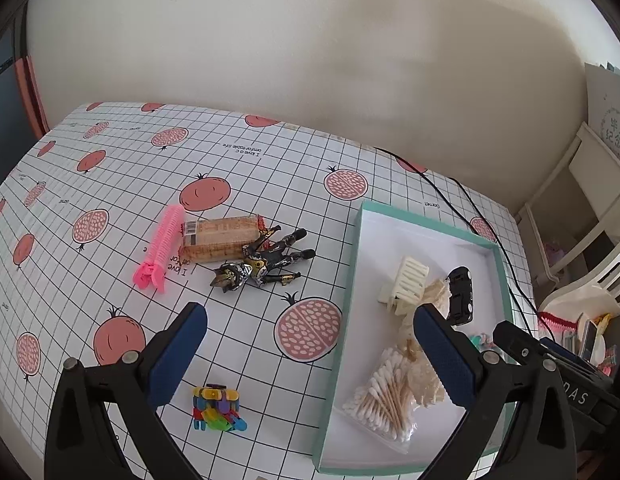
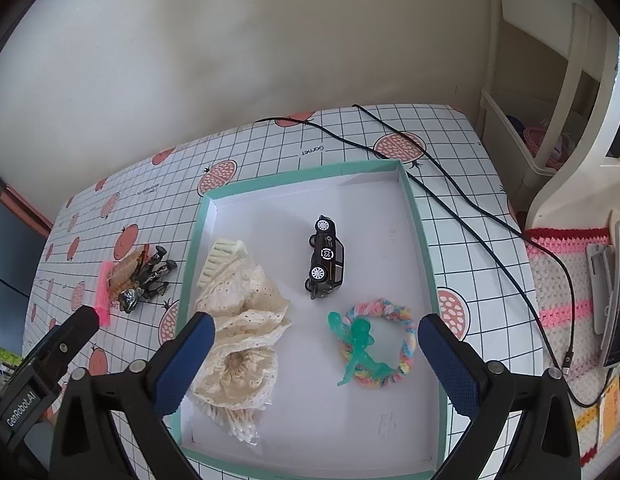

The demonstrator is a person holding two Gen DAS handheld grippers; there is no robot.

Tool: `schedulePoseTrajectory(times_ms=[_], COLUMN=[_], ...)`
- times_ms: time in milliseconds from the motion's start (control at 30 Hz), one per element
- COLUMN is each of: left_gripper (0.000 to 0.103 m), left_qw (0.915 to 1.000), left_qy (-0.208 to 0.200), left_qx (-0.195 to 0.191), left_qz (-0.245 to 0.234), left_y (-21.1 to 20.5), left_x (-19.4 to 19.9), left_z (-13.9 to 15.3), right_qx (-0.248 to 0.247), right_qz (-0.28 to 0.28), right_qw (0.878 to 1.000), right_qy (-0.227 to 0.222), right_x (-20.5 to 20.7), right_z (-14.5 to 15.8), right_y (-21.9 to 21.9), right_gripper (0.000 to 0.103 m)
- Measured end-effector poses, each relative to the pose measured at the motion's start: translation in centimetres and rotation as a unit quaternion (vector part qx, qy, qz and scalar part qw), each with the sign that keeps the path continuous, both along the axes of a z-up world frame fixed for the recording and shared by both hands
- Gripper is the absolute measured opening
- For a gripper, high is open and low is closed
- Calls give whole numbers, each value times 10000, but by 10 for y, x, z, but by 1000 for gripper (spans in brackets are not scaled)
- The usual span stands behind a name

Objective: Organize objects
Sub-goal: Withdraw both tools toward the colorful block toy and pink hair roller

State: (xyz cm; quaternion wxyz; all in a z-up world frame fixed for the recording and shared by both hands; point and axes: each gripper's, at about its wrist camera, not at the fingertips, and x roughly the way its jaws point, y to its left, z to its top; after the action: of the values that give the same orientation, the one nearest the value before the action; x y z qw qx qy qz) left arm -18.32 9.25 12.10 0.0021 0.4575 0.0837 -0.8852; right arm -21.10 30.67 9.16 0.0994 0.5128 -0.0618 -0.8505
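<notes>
Both hand-held grippers, left (image 1: 310,344) and right (image 2: 315,350), hang open and empty, so the figure (image 1: 262,266) touching the biscuits (image 1: 220,239) could drag them along.

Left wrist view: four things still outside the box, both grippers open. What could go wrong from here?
1. The horse figure lies against the biscuit pack; grabbing either may drag the other.
2. The box is crowded on one side by the lace cloth and cotton swabs; drops may land on top.
3. The black cable beside the box could snag the right hand-held gripper.
</notes>
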Motion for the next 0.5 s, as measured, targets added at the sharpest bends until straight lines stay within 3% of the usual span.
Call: schedulePoseTrajectory(times_ms=[267,500], left_gripper=[103,103], left_qw=[9999,9999], left_qy=[76,105], left_qx=[128,68], left_qz=[-28,0], left_y=[-14,-44], left_x=[2,9], left_z=[16,30], right_qx=[95,132], right_qz=[79,447], right_qw=[9998,9981], right_qy=[169,402], right_x=[6,17], right_z=[22,46], right_y=[-12,-51], right_gripper=[103,103])
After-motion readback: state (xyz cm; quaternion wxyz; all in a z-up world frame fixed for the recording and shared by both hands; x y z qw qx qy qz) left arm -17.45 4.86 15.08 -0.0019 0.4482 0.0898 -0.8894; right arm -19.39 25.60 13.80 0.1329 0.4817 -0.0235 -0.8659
